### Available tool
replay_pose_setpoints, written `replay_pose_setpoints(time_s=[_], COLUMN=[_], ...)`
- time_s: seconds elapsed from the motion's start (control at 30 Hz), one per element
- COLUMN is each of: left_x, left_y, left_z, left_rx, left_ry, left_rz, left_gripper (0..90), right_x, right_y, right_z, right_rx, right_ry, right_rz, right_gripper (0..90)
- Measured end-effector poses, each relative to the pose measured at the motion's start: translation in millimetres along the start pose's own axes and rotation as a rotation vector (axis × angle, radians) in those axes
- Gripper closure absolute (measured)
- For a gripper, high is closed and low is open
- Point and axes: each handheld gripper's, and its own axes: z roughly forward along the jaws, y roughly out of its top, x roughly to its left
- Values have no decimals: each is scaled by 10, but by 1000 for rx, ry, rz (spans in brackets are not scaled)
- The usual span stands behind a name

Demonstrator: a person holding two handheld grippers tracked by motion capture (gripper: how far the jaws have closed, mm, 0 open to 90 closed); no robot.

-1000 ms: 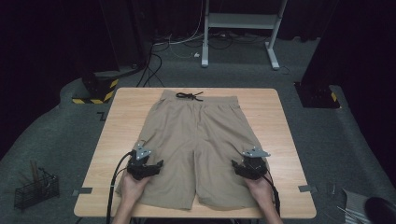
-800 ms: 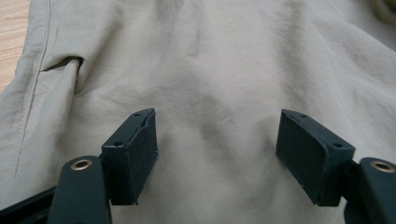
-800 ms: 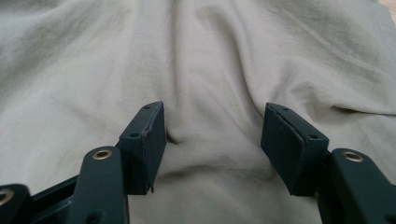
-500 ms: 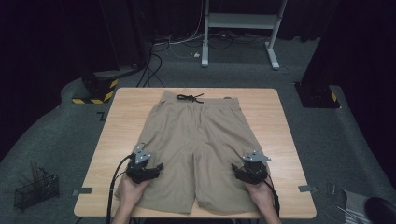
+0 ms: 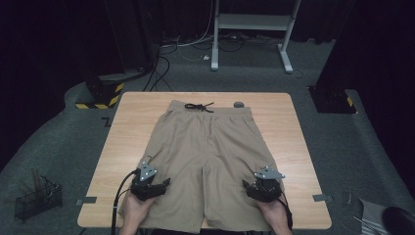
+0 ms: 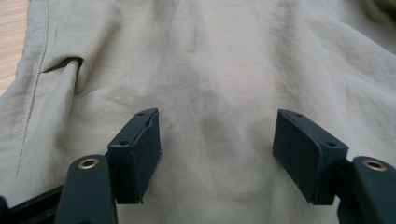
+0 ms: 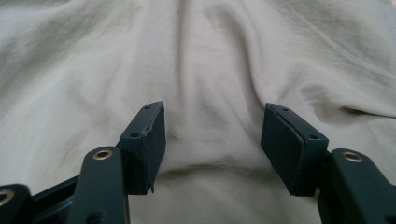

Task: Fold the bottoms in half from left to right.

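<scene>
A pair of khaki shorts (image 5: 205, 156) lies flat on the wooden table (image 5: 132, 127), waistband and black drawstring (image 5: 198, 106) at the far side, legs toward me. My left gripper (image 5: 150, 182) hovers over the left leg near its hem, jaws open. In the left gripper view the gripper (image 6: 217, 149) has only bare cloth (image 6: 210, 70) between its pads, with a pocket slit (image 6: 60, 65) at upper left. My right gripper (image 5: 263, 186) is over the right leg, also open. In the right gripper view the gripper (image 7: 212, 140) stands just above wrinkled fabric (image 7: 187, 60).
A small grey object (image 5: 238, 104) sits at the waistband's right end. On the floor are a wire basket (image 5: 36, 198) at left, a yellow-black striped base (image 5: 100, 98) beyond the table's left corner, and a white stand frame (image 5: 252, 24) at the back.
Both hands have drawn their grippers back along the shorts' legs toward the table's near edge. The shorts have not shifted.
</scene>
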Motion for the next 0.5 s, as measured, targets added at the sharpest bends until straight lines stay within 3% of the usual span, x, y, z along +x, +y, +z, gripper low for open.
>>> replay_pose_setpoints(time_s=[0.5], left_x=[-245], left_y=[-195], left_z=[-223], left_rx=[-2], left_ry=[-9], left_rz=[8], left_gripper=[323], right_x=[260], right_y=[-205], right_z=[-218], right_rx=[-9], right_ry=[33], right_rz=[-38], right_gripper=[419])
